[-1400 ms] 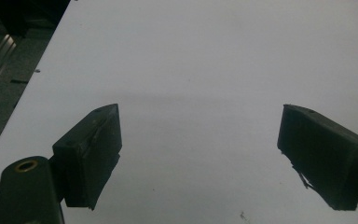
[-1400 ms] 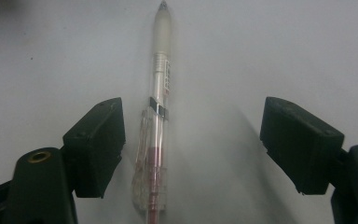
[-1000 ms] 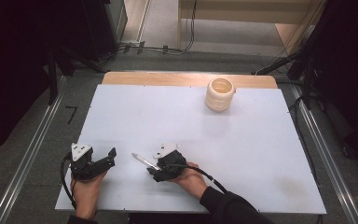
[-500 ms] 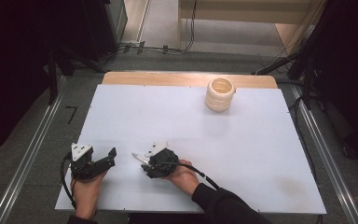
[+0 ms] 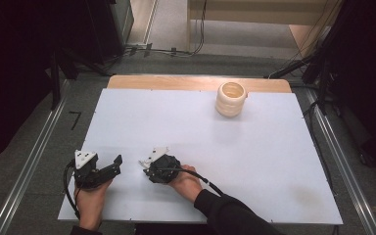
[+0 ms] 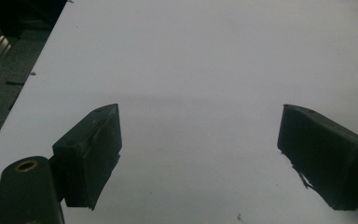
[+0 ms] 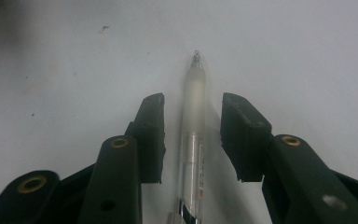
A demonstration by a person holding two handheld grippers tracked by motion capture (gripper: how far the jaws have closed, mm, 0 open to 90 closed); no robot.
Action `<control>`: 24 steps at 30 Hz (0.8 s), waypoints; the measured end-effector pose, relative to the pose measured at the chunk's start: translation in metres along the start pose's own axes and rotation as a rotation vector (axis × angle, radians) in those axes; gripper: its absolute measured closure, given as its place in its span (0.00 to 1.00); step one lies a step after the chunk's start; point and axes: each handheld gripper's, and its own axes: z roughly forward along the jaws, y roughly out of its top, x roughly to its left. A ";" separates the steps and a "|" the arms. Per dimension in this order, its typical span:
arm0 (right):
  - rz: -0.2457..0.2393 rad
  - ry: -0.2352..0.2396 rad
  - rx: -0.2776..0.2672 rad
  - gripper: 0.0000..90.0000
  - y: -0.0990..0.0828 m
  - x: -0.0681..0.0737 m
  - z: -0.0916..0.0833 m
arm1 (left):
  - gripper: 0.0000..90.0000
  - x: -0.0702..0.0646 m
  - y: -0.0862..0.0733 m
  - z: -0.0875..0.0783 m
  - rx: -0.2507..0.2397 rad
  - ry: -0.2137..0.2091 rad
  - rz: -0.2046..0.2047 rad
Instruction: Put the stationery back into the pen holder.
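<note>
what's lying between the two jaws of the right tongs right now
A pen lies lengthwise on the white table, its tip pointing away, seen in the right gripper view. The right tongs have just been closing, but a gap remains on each side.

Tabletop point(image 5: 254, 161): white sheet over a wooden board, wood strip exposed along the far edge. Ribbed cream cup point(image 5: 230, 99): upright, near the far edge, right of centre. Cables point(image 5: 176, 50): on the floor beyond.
</note>
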 end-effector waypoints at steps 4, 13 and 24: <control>0.004 0.004 0.001 0.69 0.002 0.001 0.002 | 0.16 0.000 0.000 0.000 0.001 -0.001 0.001; 0.000 0.008 0.005 0.73 0.005 0.001 0.004 | 0.16 0.000 0.000 0.001 0.003 -0.002 0.002; 0.006 0.015 0.012 0.80 0.011 -0.002 0.009 | 0.16 0.000 0.000 0.001 0.003 -0.002 0.001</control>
